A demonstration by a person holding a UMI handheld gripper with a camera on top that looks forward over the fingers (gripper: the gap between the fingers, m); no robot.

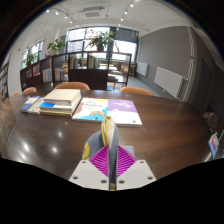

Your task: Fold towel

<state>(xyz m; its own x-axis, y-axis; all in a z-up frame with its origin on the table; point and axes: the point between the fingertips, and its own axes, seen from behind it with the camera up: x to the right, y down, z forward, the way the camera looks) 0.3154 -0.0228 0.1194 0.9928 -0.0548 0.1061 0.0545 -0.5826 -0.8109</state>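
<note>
Dark wooden table [60, 135] carried stacked books [62, 103]; I had my gripper [109, 150] pinching a grey-yellow towel fold [109, 133] between purple pads, raised clear, presumably to carry it over

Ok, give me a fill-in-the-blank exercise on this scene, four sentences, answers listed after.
1. The gripper has its two fingers closed on a piece of grey ____.
2. The pads on the fingers' inner faces are coloured ____.
3. Beyond the fingers, several ____ lie on the dark wooden table.
4. Far behind the table, a potted ____ stands in front of the windows.

Missing words: cloth; magenta; books; plant
</note>
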